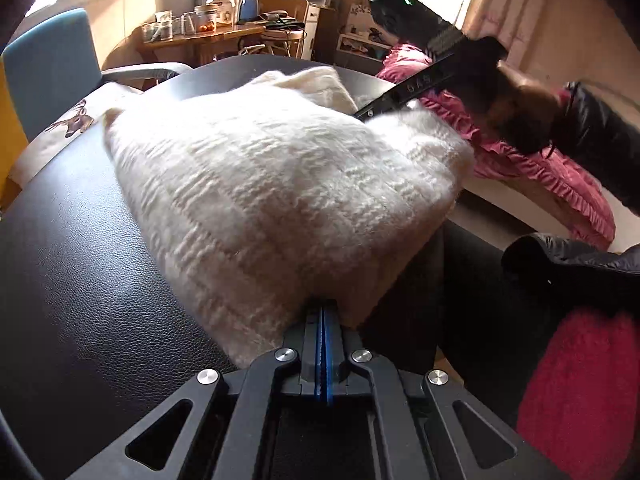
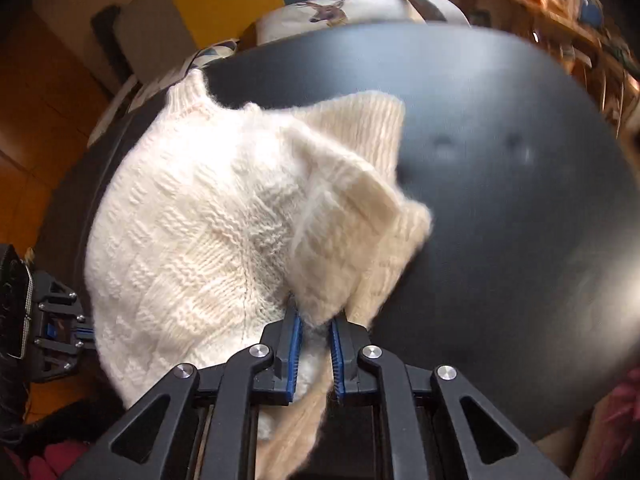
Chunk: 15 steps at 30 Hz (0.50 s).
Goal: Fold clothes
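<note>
Two hand-held grippers — left [image 1: 323,312], right [image 2: 314,320] — both clamped on white sweater [image 1: 280,184], "045" on right's finger

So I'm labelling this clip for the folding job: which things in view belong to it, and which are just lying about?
Part of the job:
- white knit sweater
- left gripper, shut on its edge
- right gripper, clamping a fold
- black round table

Lying about:
- deer-print cushion
- pink ruffled fabric
- red fuzzy garment
- blue chair
</note>
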Tool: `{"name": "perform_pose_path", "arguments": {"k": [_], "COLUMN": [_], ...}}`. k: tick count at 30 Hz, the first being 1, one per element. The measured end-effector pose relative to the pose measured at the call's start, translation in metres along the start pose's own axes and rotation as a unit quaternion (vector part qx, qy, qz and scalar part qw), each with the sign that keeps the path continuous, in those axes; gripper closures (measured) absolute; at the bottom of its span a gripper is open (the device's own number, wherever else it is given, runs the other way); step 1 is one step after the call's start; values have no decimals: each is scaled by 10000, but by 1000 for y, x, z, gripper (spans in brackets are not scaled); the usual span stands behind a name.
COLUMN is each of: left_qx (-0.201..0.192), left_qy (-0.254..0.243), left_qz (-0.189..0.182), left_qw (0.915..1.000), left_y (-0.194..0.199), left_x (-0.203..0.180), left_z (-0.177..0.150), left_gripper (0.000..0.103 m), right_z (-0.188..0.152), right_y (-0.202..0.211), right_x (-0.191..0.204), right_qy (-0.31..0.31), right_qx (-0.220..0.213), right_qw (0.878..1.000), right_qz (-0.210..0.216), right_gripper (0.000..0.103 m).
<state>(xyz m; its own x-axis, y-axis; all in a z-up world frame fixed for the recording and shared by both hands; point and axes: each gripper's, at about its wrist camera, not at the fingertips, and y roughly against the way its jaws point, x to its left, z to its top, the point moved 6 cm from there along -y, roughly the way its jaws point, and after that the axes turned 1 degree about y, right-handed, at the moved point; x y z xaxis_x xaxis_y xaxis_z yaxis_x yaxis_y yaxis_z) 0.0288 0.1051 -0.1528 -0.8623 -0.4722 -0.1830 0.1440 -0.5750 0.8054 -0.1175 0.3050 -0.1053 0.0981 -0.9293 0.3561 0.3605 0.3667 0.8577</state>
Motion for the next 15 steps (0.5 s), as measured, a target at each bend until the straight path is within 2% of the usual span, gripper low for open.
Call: {"name": "perform_pose_path", "arguments": {"k": [2,5,7,9,11,13,15], "left_qx": [86,-91,-352,-689,-967,-1031,-1032], "left_qy": [185,395,613,822,1032,1169,1285], "left_qz": [-391,-616,-839,-1029,-1104,-1074,-1013], "left_qw": [9990,9973,9940,9889,9838,9819,9811], "left_y": [8,27,40,49,54,44,29], "left_x": [-2,2,3,3,5,10,16], "left_z": [1,6,14,26,39,54,70], "left_gripper": [102,102,102,102,99,99,99], "right_z": [0,2,9,5,0,-5,-8], "right_y": [12,28,42,31,23,16,12], "right_x": [-8,-9,-9,-14,-18,-22,-27], "right_qy": [-323,-359,-301,-187,-175,-180,-211], "right_qx": [-270,-629,-880,-701,-667,-680,-683], "right_qw": [9989,9970,9954,9974,9976,9975,9974], "right_qz": [217,287,243,-25,-8,54,136], "right_gripper": [91,90,90,89,88,87,81]}}
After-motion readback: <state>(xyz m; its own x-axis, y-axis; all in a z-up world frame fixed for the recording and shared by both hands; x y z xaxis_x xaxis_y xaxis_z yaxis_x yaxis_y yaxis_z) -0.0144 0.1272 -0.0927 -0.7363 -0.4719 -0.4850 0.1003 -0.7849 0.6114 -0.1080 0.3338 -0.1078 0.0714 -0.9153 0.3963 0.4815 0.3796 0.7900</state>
